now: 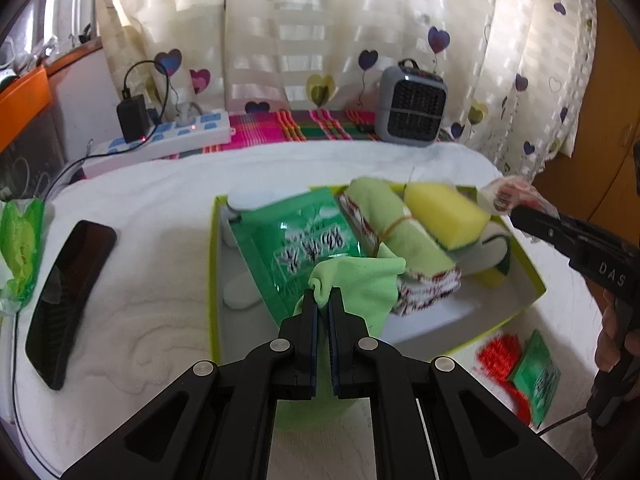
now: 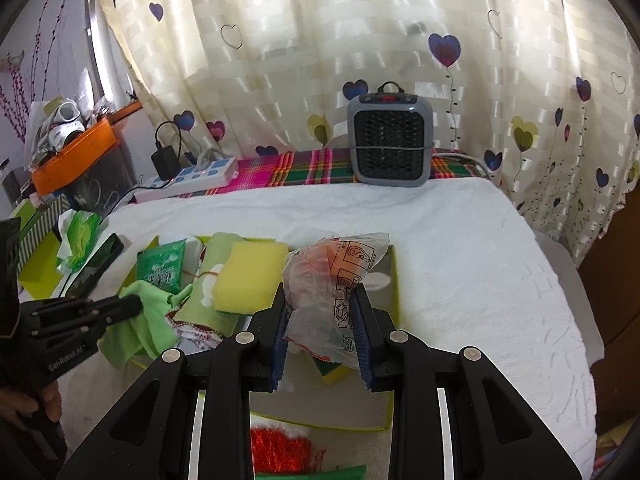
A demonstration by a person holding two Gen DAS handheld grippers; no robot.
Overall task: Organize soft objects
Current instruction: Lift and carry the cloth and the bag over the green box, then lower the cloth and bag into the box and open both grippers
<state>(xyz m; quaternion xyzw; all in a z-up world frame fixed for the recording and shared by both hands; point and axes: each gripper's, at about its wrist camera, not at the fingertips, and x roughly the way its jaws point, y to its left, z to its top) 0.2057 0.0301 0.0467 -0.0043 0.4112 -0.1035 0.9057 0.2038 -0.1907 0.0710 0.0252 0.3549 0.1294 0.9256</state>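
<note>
The left tongs (image 1: 324, 300) pinch a light green cloth (image 1: 360, 280) at the near edge of a green-rimmed box (image 1: 214, 280) on the white-covered counter (image 1: 140, 320). The right tongs (image 2: 320, 312) clamp a crinkled plastic bag (image 2: 336, 276) above the same box, beside a yellow sponge (image 2: 248, 276) and a rolled green towel (image 1: 400, 232).

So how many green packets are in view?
3: one in the box, one left of the phone, one by the red scrubber in front of the box. More may be hidden.
</note>
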